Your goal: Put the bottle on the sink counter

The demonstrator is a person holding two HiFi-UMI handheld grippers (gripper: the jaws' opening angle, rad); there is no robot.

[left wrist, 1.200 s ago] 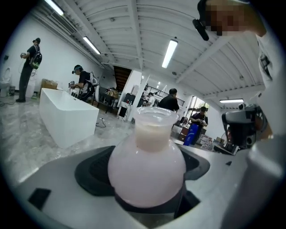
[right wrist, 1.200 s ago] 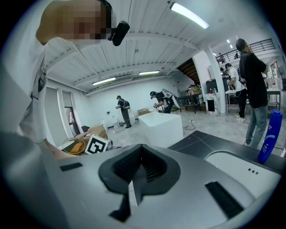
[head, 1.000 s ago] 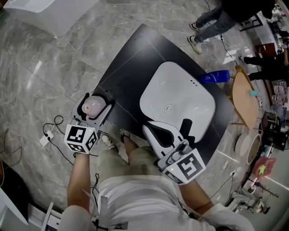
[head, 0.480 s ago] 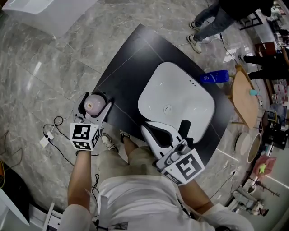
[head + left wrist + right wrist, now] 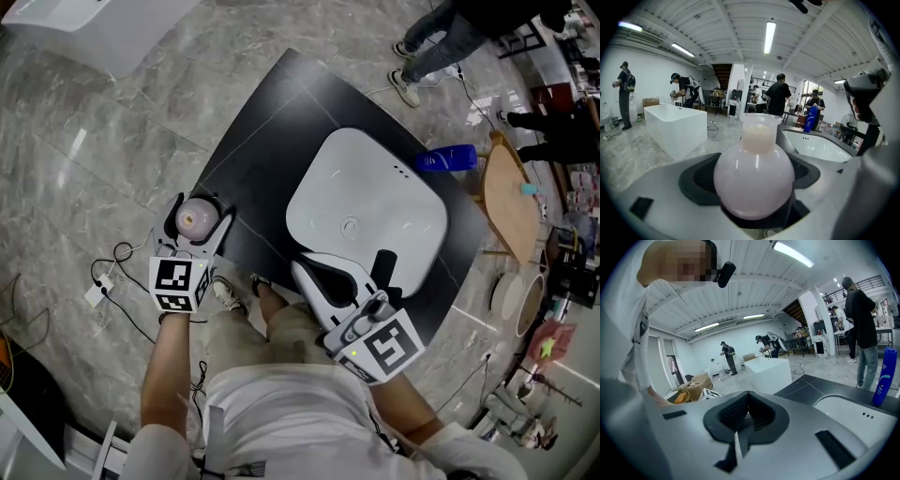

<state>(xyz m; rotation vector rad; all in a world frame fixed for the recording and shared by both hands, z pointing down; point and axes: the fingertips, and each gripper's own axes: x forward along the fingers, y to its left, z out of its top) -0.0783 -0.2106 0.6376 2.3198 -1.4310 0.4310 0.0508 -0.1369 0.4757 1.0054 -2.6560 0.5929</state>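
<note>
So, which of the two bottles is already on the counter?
The blue bottle, upright behind the basin; the left gripper holds the pink bottle.

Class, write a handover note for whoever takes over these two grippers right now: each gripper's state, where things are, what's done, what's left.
Left gripper: jaws shut on the pink bottle, which is upright.
Right gripper: jaws shut, empty, over the near rim of the sink.
The bottle is in the air at the near left edge of the black counter.
Done: bottle picked up.
Left: set it on the counter beside the sink, then release it.
</note>
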